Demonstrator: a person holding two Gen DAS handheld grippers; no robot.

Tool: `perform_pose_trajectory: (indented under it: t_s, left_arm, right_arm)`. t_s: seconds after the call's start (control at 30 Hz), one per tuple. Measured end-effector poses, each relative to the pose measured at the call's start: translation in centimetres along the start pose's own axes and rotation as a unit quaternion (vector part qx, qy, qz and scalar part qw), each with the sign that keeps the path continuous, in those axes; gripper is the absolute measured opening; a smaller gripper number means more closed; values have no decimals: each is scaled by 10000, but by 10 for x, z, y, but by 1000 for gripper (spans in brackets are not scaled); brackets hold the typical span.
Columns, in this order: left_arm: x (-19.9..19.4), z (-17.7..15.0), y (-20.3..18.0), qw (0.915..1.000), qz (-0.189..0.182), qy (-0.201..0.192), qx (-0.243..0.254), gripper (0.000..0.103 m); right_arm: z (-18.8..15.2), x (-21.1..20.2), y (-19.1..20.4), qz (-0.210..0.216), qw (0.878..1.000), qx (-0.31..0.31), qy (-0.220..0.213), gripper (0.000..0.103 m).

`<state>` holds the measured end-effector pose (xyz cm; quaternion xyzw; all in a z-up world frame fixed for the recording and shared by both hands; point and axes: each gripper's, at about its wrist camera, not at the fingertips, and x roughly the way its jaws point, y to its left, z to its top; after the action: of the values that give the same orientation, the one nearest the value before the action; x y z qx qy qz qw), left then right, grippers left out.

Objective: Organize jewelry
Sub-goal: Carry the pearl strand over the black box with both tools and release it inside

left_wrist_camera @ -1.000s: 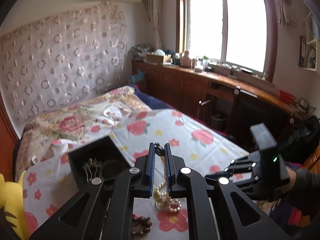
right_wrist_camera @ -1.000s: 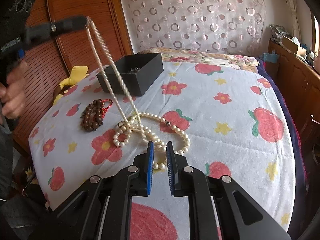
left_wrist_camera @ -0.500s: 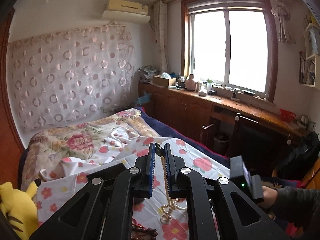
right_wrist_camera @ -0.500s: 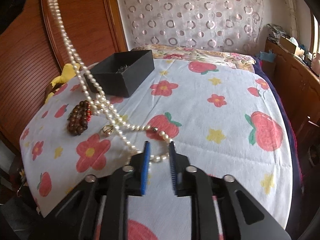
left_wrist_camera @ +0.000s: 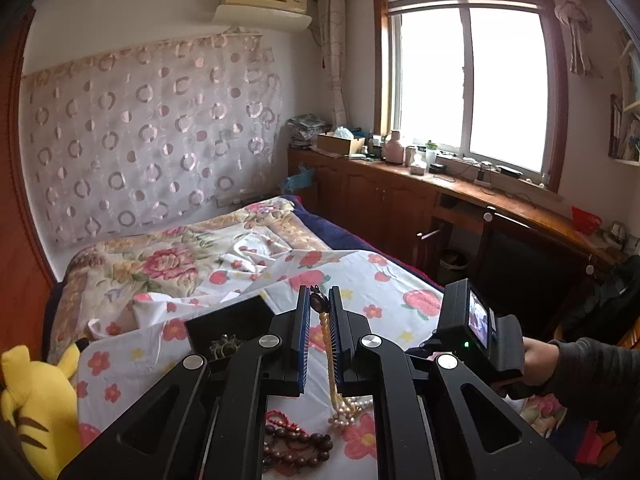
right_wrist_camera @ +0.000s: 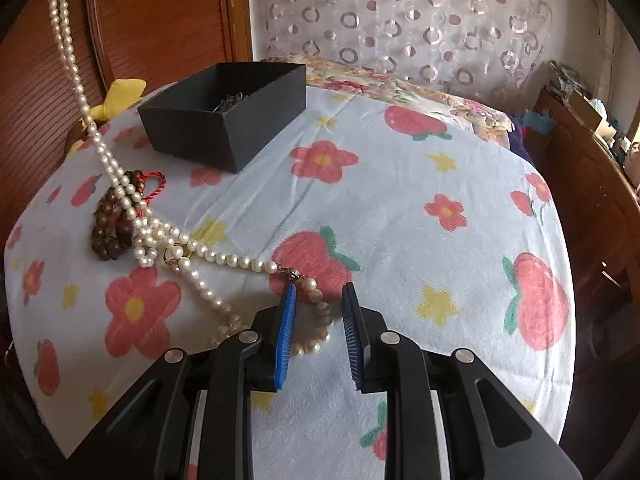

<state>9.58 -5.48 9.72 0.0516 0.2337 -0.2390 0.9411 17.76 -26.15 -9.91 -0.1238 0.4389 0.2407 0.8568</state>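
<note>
My left gripper (left_wrist_camera: 319,300) is shut on the pearl necklace (left_wrist_camera: 330,356), which hangs down to a heap on the flowered sheet. In the right wrist view the necklace (right_wrist_camera: 224,258) runs from the upper left down over the sheet, its far loop lying between my right gripper's blue pads. My right gripper (right_wrist_camera: 319,294) is open just above that loop. A brown bead bracelet (right_wrist_camera: 112,224) with a red cord lies under the strand. A black box (right_wrist_camera: 224,112) with dark jewelry inside stands behind.
The bed (right_wrist_camera: 420,200) has a flowered sheet. A yellow plush toy (left_wrist_camera: 36,404) lies at its left edge. A wooden headboard (right_wrist_camera: 160,20) stands at left. A wooden desk (left_wrist_camera: 500,208) under the window runs along the right.
My left gripper has lifted the necklace higher, drawing the strand taut. My right gripper has opened wider and moved to the necklace's end loop on the sheet.
</note>
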Motion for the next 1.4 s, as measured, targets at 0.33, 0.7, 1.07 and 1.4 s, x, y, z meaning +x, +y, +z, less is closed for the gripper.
perform_pose_trajectory:
  t_s: [0.33,0.7,1.07,1.4]
  left_arm:
    - [-1,-33,20,9995,160,188,-214,8]
    - [-2,-48,43,9980,347,255,-462,8]
    - [0,-5,53,9979,535,-6,-373,8]
    - [15,50,73,9961,790,-120,-361,8]
  right_arm:
    - [36,-70,6,-177,9933,-143,-1129,8]
    - [99,-169,18,-392,9718,-496,-2272,8]
    - [140,-189,27,-475,9648,-727,-2483,8]
    - [179,-171,47,-417,9637,-911,-2474,8]
